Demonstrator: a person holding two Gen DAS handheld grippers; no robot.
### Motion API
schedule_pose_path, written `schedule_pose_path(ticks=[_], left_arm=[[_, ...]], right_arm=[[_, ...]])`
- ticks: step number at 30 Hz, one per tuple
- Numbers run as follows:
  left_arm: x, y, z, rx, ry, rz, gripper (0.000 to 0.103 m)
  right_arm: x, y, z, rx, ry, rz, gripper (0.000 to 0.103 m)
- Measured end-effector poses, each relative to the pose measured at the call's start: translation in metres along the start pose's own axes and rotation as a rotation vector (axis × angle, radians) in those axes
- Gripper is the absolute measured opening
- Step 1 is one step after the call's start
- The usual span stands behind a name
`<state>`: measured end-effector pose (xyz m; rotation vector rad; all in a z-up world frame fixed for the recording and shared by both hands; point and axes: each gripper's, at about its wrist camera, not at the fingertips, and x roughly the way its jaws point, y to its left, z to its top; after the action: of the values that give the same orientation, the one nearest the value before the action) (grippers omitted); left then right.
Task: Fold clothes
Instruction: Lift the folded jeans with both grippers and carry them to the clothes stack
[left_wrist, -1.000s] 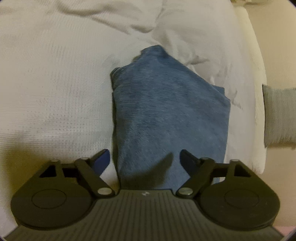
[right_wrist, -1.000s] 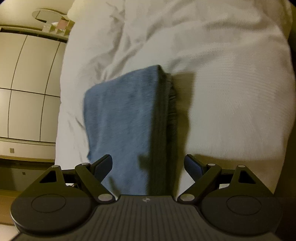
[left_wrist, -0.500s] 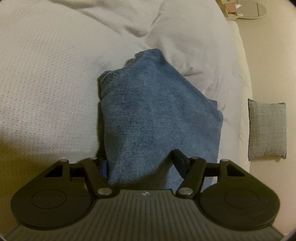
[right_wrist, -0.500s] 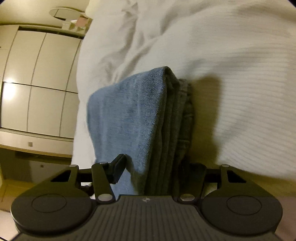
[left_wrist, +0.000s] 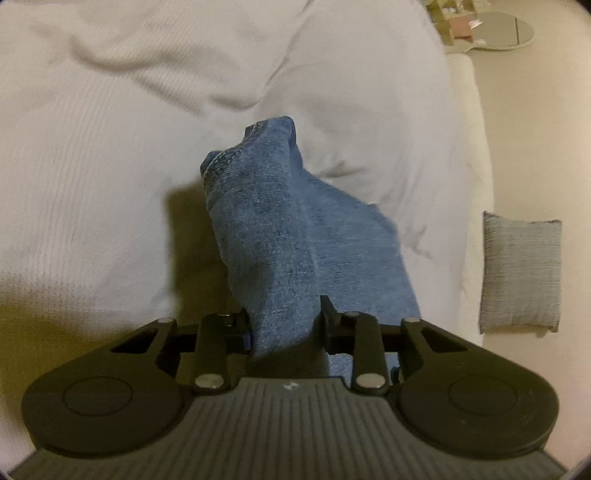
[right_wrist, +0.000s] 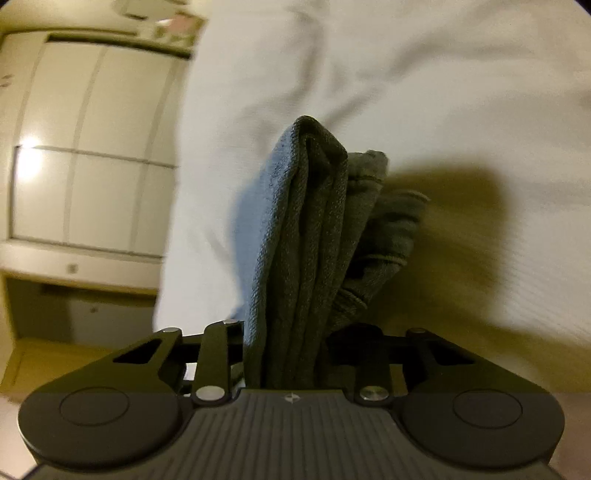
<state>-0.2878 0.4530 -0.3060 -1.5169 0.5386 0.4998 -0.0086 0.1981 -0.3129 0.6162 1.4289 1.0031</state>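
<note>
**Both claws pinch folded jeans over bed**

Bed (left_wrist: 110, 155) spreads ahead of both claws. Folded jeans (left_wrist: 273, 229) hang between them, bundle kept together. Left claw (left_wrist: 284, 328) and right claw (right_wrist: 286, 343) each clamped on a near edge.

My left side has open white waffle-weave bedding (left_wrist: 92, 166) to pass over. The folded blue denim jeans (left_wrist: 273, 229) fill the middle; a grey rectangular cushion (left_wrist: 521, 273) lies beyond the bed's right edge.
</note>
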Motion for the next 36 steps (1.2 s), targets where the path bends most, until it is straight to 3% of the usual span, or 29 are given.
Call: schedule_pose_path(ticks=[4,9,15,19,26,31,36], left_arm=[[-0.036,-0.023,0.008,0.012,-0.053,-0.063,0.023],[-0.108,-0.036,0.010,0.005,-0.164,-0.137,0.022],[-0.242,0.005,-0.006,-0.054,-0.417,-0.156,0.022],[-0.333,0.035,-0.017,-0.095,-0.591,-0.164,0.022],[-0.493,0.088,-0.038,-0.167,-0.896,-0.176,0.023],[-0.619,0.151,-0.039,-0.200,-1.057,-0.156,0.023],[-0.748,0.215,-0.011,-0.204,-1.195,-0.140,0.023]], right_arm=[[-0.007,0.037,0.007,-0.005,0.016,0.024,0.031],[-0.007,0.094,0.006,-0.059,0.060,0.087,0.031],[0.009,0.182,-0.017,-0.199,0.182,0.190,0.031],[0.039,0.250,-0.050,-0.298,0.309,0.282,0.031],[0.117,0.369,-0.158,-0.459,0.572,0.453,0.031],[0.180,0.448,-0.282,-0.553,0.731,0.541,0.031],[0.241,0.524,-0.415,-0.615,0.835,0.626,0.031]])
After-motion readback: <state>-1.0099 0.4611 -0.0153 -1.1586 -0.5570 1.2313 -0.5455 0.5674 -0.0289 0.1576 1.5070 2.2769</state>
